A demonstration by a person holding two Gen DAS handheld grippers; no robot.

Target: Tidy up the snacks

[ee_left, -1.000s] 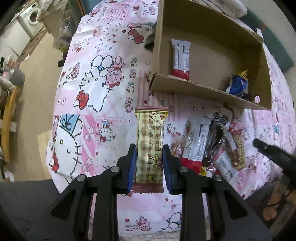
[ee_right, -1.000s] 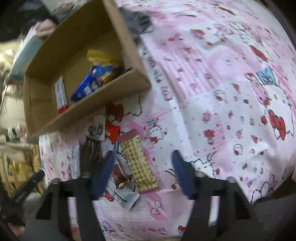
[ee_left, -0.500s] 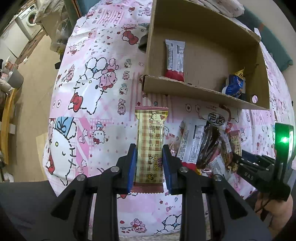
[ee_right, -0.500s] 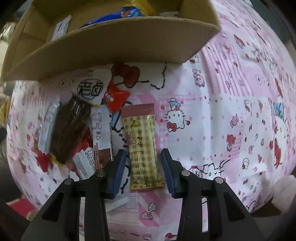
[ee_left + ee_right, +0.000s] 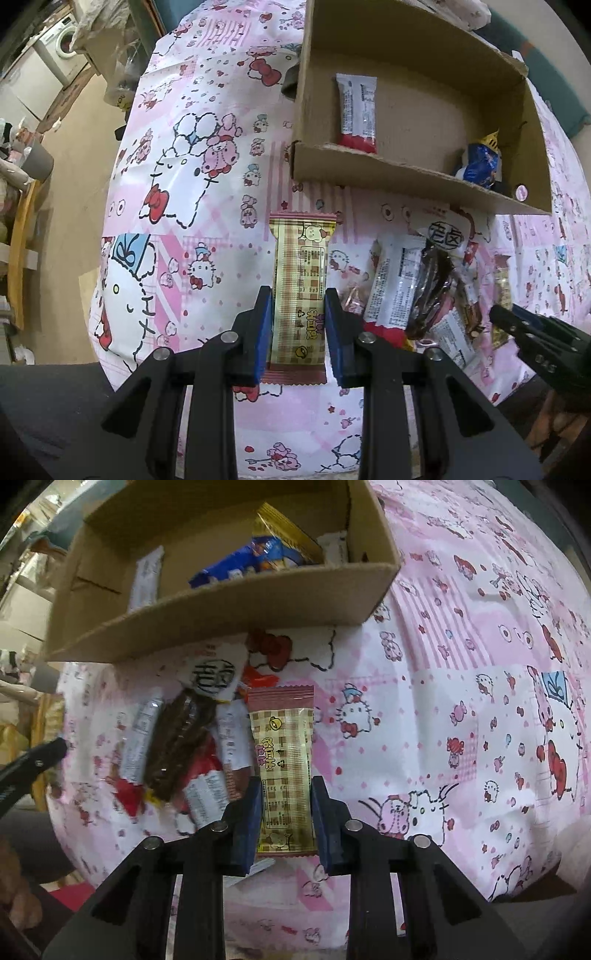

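Brown cardboard box [image 5: 417, 173] stands on the pink cartoon-print tabletop [image 5: 207, 184], with a few snacks inside. In front of it lies a heap of packets [image 5: 177, 749]. Each claw, left claw [image 5: 298, 334] and right claw [image 5: 284, 819], pinches a yellow checked wafer bar [image 5: 299, 280] with dark red ends.

gold checkered snack bar [image 5: 298, 291], another [image 5: 284, 775], wrappers heaped [image 5: 177, 753] beside cardboard box [image 5: 221, 605]
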